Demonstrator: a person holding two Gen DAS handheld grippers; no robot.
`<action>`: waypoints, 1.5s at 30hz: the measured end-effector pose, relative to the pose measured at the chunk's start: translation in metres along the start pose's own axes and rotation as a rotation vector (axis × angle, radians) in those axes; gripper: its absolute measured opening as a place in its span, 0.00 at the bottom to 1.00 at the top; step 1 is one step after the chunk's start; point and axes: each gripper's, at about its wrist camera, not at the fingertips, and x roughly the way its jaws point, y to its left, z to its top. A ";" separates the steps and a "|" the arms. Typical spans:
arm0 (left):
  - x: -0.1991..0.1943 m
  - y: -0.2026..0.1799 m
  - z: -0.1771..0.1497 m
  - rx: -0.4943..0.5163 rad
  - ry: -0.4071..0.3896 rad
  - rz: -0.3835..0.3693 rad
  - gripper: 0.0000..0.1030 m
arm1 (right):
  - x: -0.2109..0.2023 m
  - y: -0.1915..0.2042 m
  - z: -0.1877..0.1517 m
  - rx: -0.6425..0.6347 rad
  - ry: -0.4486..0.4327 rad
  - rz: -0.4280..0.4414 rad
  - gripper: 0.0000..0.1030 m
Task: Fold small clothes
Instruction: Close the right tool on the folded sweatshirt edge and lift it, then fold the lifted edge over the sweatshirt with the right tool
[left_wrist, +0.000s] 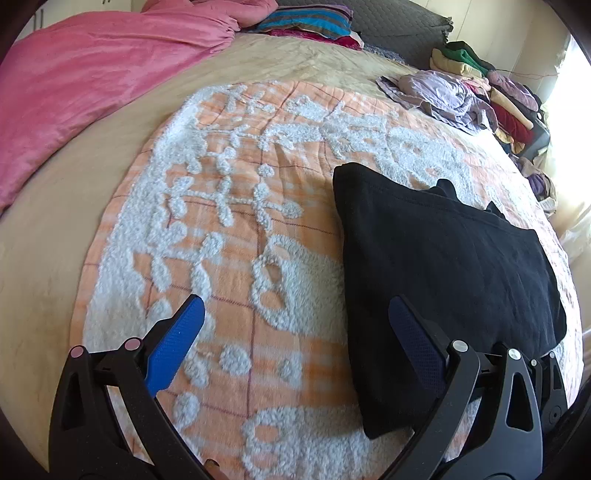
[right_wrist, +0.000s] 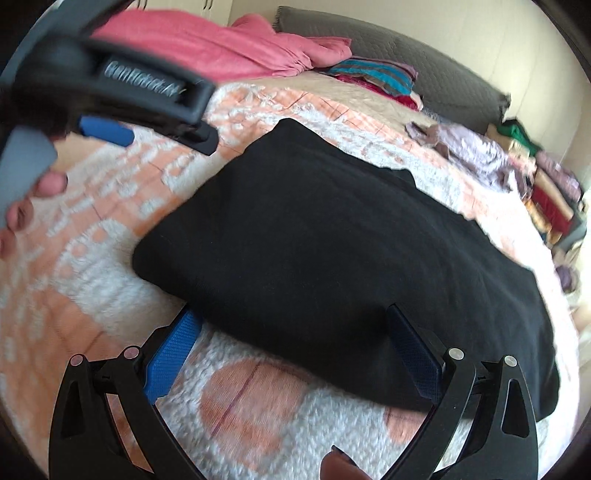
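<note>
Black folded garment (right_wrist: 332, 258) lies on the tufted blanket (left_wrist: 236, 206); our left gripper (left_wrist: 295, 325) and right gripper (right_wrist: 291, 332) gape wide, empty. We judge the next move: grip its near edge, fold again.

Your black garment (left_wrist: 443, 266) lies on an orange blanket (left_wrist: 236, 229) with white tufted motifs and thin maroon grid lines; beyond the blanket, a pink duvet (left_wrist: 92, 74).

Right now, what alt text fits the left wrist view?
A folded black garment lies on an orange-and-white blanket on a bed; the open left gripper hovers at its near edge, holding nothing. Behind are a pink duvet and a clothes pile.
</note>
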 end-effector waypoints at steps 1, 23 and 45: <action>0.003 0.001 0.002 -0.005 0.004 -0.005 0.91 | 0.002 0.002 0.001 -0.013 -0.003 -0.013 0.96; 0.048 -0.006 0.029 -0.082 0.120 -0.114 0.91 | -0.005 0.001 0.016 -0.085 -0.162 -0.035 0.32; 0.064 -0.044 0.045 -0.064 0.137 -0.276 0.44 | -0.042 -0.015 0.011 0.090 -0.235 0.059 0.11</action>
